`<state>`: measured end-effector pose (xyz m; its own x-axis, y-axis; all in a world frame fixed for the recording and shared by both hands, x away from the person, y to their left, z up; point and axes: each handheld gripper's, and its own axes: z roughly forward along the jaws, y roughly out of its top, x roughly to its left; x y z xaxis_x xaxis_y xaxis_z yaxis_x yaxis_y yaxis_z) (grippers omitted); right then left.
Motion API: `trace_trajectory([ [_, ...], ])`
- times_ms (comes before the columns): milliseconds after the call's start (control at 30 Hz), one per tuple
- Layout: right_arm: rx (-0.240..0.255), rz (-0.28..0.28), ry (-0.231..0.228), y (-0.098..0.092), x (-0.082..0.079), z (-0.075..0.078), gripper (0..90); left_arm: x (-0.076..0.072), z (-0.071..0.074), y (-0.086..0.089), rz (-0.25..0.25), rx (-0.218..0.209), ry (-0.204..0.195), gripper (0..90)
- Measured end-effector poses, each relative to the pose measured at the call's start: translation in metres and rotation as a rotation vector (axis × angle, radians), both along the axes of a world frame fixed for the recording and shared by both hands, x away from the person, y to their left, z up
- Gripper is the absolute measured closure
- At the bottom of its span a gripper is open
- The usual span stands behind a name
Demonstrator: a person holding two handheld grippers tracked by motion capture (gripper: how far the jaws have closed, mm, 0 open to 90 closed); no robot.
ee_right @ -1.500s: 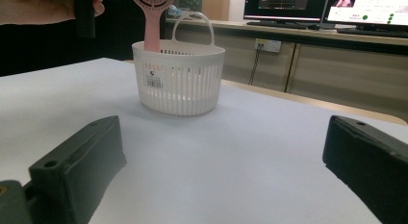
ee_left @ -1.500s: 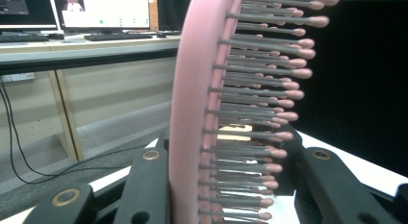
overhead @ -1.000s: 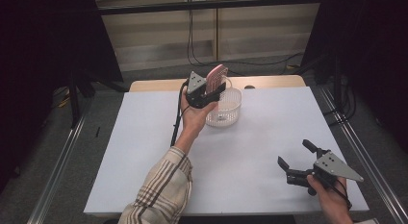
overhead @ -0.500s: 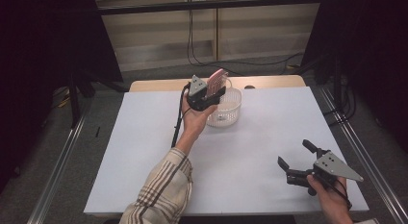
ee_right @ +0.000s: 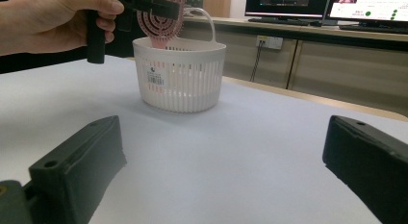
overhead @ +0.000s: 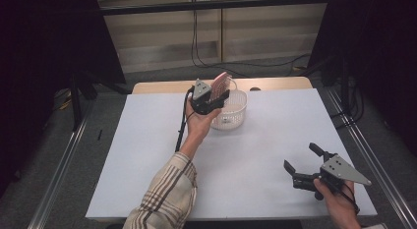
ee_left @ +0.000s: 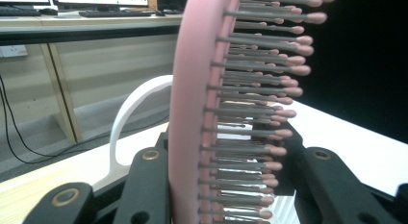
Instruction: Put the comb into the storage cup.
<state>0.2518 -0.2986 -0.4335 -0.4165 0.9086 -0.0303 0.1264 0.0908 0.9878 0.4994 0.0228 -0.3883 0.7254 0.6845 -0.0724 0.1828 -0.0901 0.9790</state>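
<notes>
A pink hairbrush (overhead: 221, 84) with rows of bristles stands upright between the jaws of my left gripper (overhead: 218, 95), which is shut on it. It hangs just over the near-left rim of a white slotted basket (overhead: 232, 113) at the back middle of the table. In the left gripper view the brush (ee_left: 192, 113) is close up, with the basket's white handle (ee_left: 129, 113) behind it. My right gripper (overhead: 300, 156) is open and holds nothing, low over the table's near right. Its view looks across the table at the basket (ee_right: 180, 72) and the brush (ee_right: 161, 15) above it.
The white table top (overhead: 147, 155) is bare around the basket, with a wooden strip (overhead: 275, 84) along its far edge. Metal rails (overhead: 64, 165) run along both sides, and cables hang from the wall (overhead: 196, 37) behind.
The left gripper with the brush has dipped slightly toward the basket. The right gripper has kept still.
</notes>
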Motion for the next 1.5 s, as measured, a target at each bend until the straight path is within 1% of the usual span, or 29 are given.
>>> trace_trajectory([
  [133, -0.003, -0.003, 0.0, 0.0, 0.0, 0.0, 0.5, 0.001, 0.0, 0.003, 0.001, 0.001, 0.006, 61.4],
  [200, -0.003, -0.004, -0.002, 0.0, 0.0, 0.0, 0.5, 0.001, 0.001, 0.004, 0.012, 0.008, 0.008, 61.2],
  [267, -0.002, -0.004, -0.001, 0.001, 0.0, 0.0, 0.5, 0.002, 0.001, 0.006, 0.003, 0.003, 0.014, 61.1],
  [367, 0.0, -0.002, 0.003, 0.001, 0.0, 0.0, 0.5, 0.002, 0.002, 0.008, 0.016, 0.026, -0.001, 60.2],
  [467, -0.004, -0.002, 0.003, 0.0, 0.0, -0.001, 0.5, 0.003, 0.003, 0.011, 0.024, 0.029, -0.002, 60.2],
  [500, -0.005, -0.001, 0.005, 0.001, 0.0, -0.001, 0.5, 0.004, 0.003, 0.013, 0.026, 0.037, -0.002, 60.2],
  [600, -0.005, -0.002, 0.005, 0.001, 0.001, -0.001, 0.5, 0.005, 0.004, 0.016, 0.039, 0.034, -0.002, 59.6],
  [633, -0.006, -0.001, 0.005, 0.001, 0.001, -0.001, 0.5, 0.006, 0.004, 0.018, 0.038, 0.044, -0.007, 59.4],
  [900, -0.004, -0.001, 0.011, 0.001, 0.001, -0.001, 0.5, 0.011, 0.005, 0.03, 0.073, 0.047, 0.001, 56.7],
  [1067, -0.005, 0.001, 0.011, 0.001, 0.001, -0.002, 0.5, 0.014, 0.006, 0.035, 0.083, 0.061, 0.0, 55.1],
  [1167, -0.006, 0.002, 0.013, 0.001, 0.001, -0.002, 0.5, 0.016, 0.006, 0.037, 0.109, 0.071, 0.002, 53.8],
  [1200, -0.006, 0.003, 0.012, 0.001, 0.001, -0.002, 0.5, 0.016, 0.006, 0.037, 0.112, 0.063, 0.006, 53.5],
  [1300, -0.007, 0.005, 0.012, 0.001, 0.001, -0.002, 0.5, 0.018, 0.006, 0.039, 0.11, 0.067, 0.009, 53.0],
  [1500, -0.005, 0.006, 0.015, 0.001, 0.001, -0.002, 0.5, 0.02, 0.007, 0.044, 0.124, 0.078, 0.009, 50.3],
])
